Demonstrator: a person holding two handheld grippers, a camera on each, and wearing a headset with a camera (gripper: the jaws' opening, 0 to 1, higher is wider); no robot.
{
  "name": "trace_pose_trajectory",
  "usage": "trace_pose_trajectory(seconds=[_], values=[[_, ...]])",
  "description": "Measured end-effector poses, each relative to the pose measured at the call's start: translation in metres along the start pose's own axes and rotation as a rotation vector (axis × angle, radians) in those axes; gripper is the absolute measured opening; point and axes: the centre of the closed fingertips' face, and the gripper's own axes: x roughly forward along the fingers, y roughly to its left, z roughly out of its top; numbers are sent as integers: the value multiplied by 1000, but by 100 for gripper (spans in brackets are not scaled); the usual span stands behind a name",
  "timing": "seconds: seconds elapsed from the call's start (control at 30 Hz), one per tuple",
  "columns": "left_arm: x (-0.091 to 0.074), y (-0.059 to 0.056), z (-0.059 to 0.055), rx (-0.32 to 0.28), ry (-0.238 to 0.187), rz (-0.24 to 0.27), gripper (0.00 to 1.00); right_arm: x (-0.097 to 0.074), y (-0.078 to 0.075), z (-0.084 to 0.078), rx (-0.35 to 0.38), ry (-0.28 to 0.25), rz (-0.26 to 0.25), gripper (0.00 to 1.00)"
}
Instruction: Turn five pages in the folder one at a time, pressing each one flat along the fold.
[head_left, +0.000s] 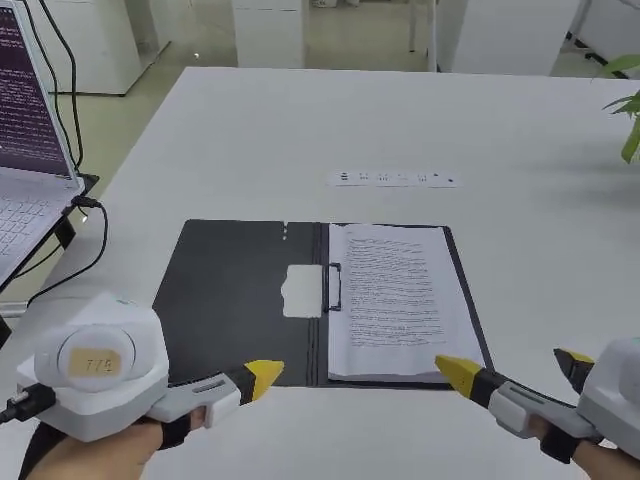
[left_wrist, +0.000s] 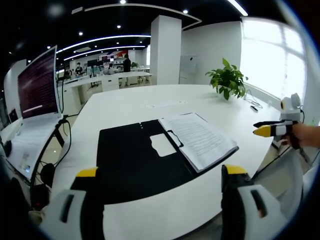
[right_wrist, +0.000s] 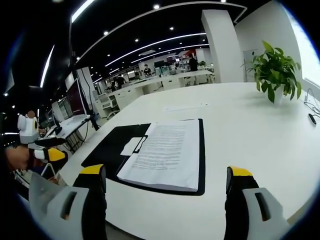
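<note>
The black folder (head_left: 240, 300) is lying open and flat on the white table (head_left: 300, 130), and the stack of white printed pages (head_left: 395, 300) is sitting on its right half, pinned at the spine by a slim metal clip (head_left: 332, 287). To my eye no page is lifted yet, so the first turn is waiting to be made. I am holding the left gripper (left_wrist: 160, 172) just off the folder's near left corner with its yellow-tipped jaws spread wide and gripping nothing, probably placed to steady the cover and press along the fold. I am holding the right gripper (head_left: 514, 364) just off the folder's near right corner, jaws equally wide and empty, which suits reaching for the loose outer edge of the top sheet. Beyond the folder's far edge a white power strip (head_left: 393, 178) is lying, a silver laptop (head_left: 30, 150) is standing well off to its left, and a green potted plant (right_wrist: 272, 70) is sitting far to its right.
</note>
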Motion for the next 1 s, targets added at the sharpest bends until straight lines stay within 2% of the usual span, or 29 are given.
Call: trace_pose_trajectory(seconds=[0.33,1.0], values=[[-2,7,-5,-8,7,4,99,2,2,1,-16,9,-5,100],[-9,11,-10,-26,6,28,99,9,10,5,-37,15,25,100]])
